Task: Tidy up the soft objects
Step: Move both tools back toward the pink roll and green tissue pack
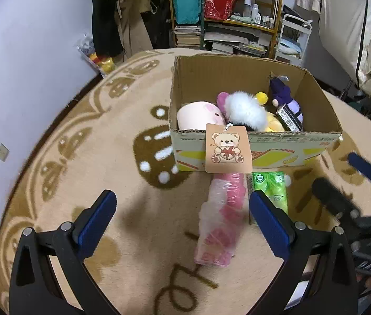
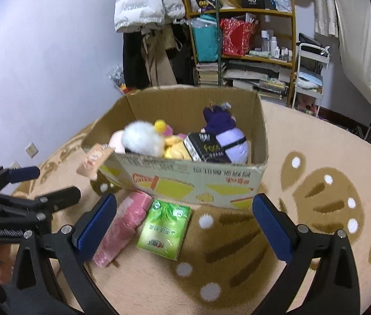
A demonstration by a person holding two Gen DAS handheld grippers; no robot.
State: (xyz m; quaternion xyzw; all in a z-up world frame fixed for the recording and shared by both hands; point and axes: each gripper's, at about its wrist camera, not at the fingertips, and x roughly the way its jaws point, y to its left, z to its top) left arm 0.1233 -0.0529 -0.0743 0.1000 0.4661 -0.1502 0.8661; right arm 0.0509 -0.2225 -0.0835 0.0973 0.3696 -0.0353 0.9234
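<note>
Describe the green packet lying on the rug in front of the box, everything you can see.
The green packet is a flat, rectangular soft pack in glossy plastic wrap, bright green with leaf artwork and small round logos. It lies flat on the rug, unopened as far as can be seen, close before the cardboard box. The pink wrapped roll lies right alongside it. Neither gripper touches it.

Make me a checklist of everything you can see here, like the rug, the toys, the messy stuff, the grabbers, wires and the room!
Surface: tan patterned rug.
Job's things: cardboard box holds plush toys; a bear tag hangs over its front. Pink wrapped pack and green tissue pack lie on the rug before the box.
Clutter: nothing seen on the rug.
Grippers: left gripper open, empty; right gripper open, empty.
Cables: nothing seen.
Surroundings: crowded shelf, hanging coats, white wall.
</note>
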